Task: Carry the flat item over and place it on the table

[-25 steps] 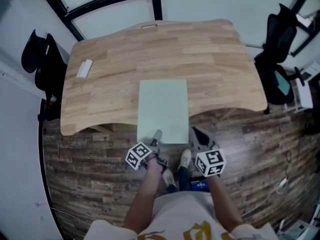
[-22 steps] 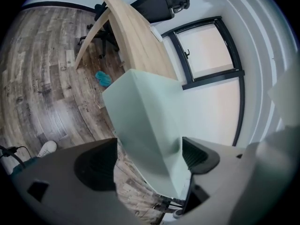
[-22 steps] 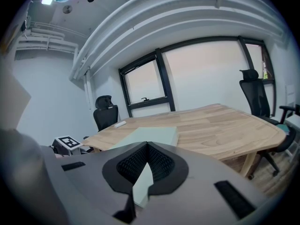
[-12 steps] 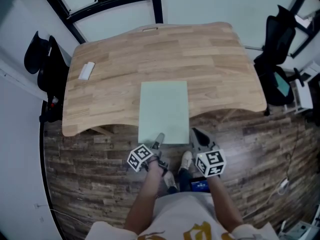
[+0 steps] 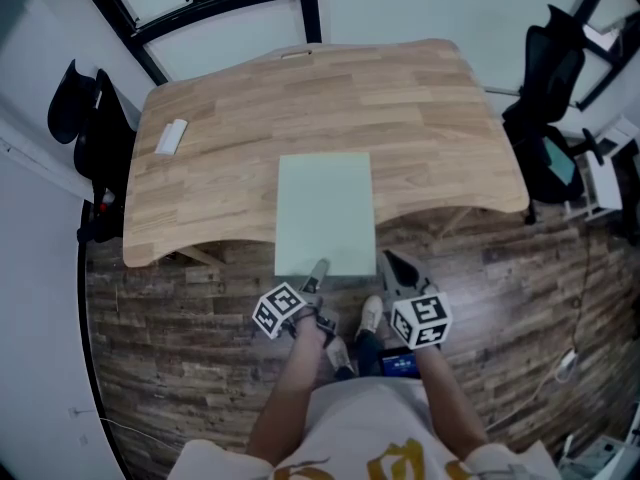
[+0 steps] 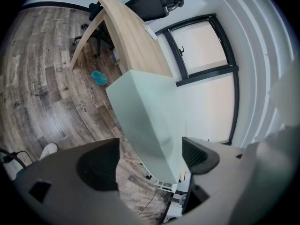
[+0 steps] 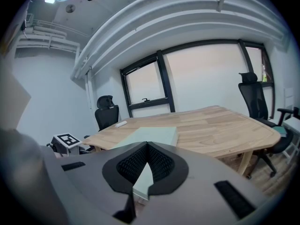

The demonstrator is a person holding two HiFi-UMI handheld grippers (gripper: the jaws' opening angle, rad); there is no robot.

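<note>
A pale green flat board (image 5: 324,213) lies lengthwise on the wooden table (image 5: 230,118), its near end sticking out past the table's front edge. My left gripper (image 5: 316,272) is at the middle of that near end. In the left gripper view the thick board (image 6: 150,111) runs between the two pads, and the left gripper (image 6: 150,154) is shut on it. My right gripper (image 5: 393,266) sits just right of the board's near right corner. Its jaws (image 7: 147,145) meet at the tips, with the board (image 7: 150,136) ahead and slightly left.
A small white object (image 5: 168,136) lies at the table's left side. Black office chairs stand at the left (image 5: 85,118) and right (image 5: 550,78) of the table. The person's shoes (image 5: 370,318) stand on the wood-plank floor below the grippers. A window wall lies behind the table.
Almost nothing: the board and both grippers keep their places at the table's front edge. Only the head view has shifted slightly.
</note>
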